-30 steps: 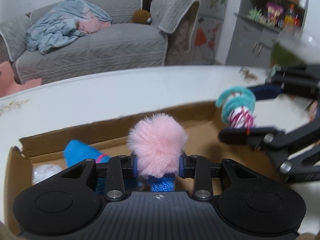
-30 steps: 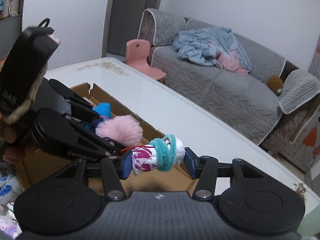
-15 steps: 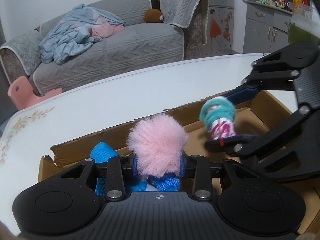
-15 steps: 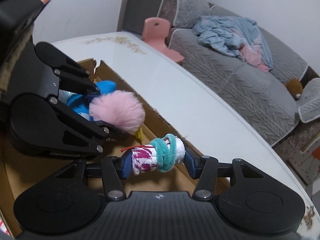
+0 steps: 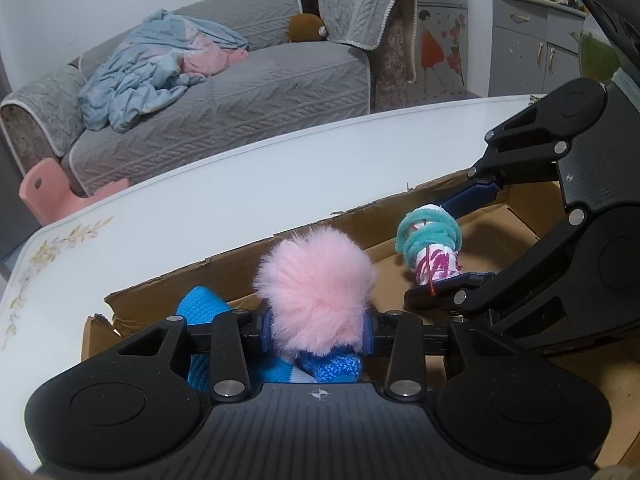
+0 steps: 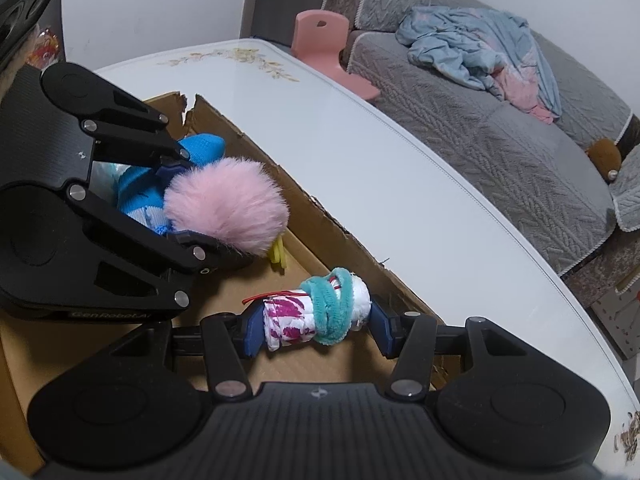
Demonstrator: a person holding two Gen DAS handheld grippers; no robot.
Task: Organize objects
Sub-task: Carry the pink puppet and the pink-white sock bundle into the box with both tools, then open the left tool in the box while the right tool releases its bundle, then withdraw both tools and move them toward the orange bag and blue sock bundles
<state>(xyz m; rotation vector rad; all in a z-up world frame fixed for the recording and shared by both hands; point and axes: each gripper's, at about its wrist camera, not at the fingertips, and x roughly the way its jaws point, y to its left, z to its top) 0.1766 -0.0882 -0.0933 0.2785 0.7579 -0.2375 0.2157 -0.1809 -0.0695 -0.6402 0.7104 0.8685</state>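
A fluffy pink pompom [image 5: 316,284] on a blue knit piece [image 5: 204,308] sits between the pads of my left gripper [image 5: 316,328], whose jaws are opening; the fur still touches both pads. It hangs low inside an open cardboard box [image 5: 240,256]. My right gripper [image 6: 316,322] is shut on a white and magenta roll [image 6: 292,320] wound with a teal fuzzy loop [image 6: 332,308], held over the box floor. In the right wrist view the left gripper [image 6: 208,208] and pompom [image 6: 228,204] lie just to the roll's left. In the left wrist view the right gripper [image 5: 430,252] is to the pompom's right.
The box [image 6: 320,216] lies on a white glossy table [image 6: 360,140] with a floral print at its edge. A small yellow item [image 6: 278,256] rests on the box floor under the pompom. Beyond the table are a grey sofa [image 5: 240,92] and a pink chair [image 6: 320,36].
Both grippers came lower into the box, the right one nearer the left. The left pads stand slightly wider around the pompom. The roll stays gripped.
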